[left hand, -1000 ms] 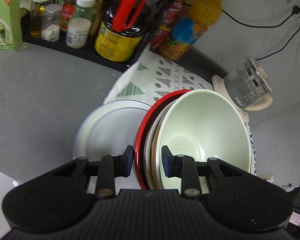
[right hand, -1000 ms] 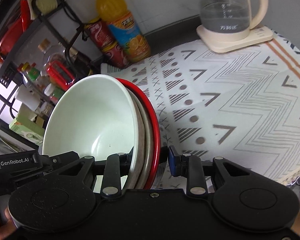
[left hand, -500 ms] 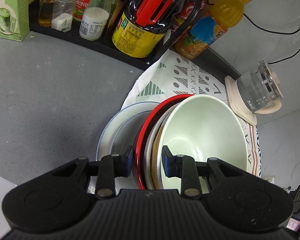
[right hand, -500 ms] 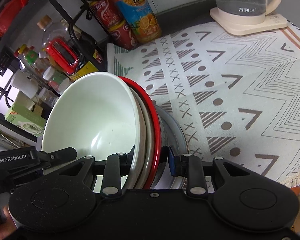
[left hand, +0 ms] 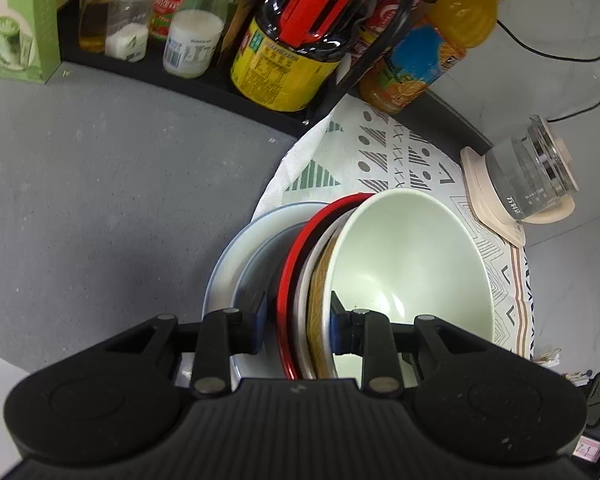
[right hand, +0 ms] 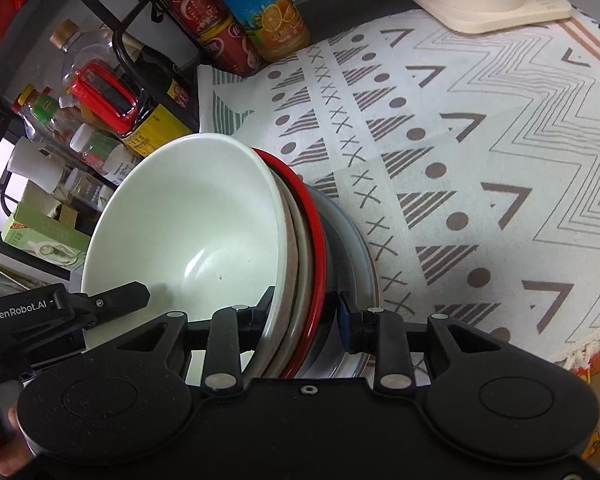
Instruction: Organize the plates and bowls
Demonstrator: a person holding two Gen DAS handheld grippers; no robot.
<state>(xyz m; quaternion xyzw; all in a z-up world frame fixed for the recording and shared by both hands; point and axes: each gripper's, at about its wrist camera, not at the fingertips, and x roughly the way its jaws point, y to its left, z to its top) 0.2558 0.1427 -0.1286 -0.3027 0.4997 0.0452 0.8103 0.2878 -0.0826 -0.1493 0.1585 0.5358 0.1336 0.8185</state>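
Lowered since a second ago: bowl stack [left hand: 380, 272] now sits over the pale plate [left hand: 236, 256] at the mat edge on the desk [left hand: 100, 184]. Left gripper [left hand: 296, 316] and right gripper [right hand: 304, 316] both clamped on stack rims. Step: nesting; next, settle flat, release

Pale green round bowl [left hand: 412, 264] nests in a red-rimmed plate [left hand: 296, 264] at centre; white cloth mat [right hand: 480, 152], upper right, carries grey triangles, dots, crosses, zigzags.
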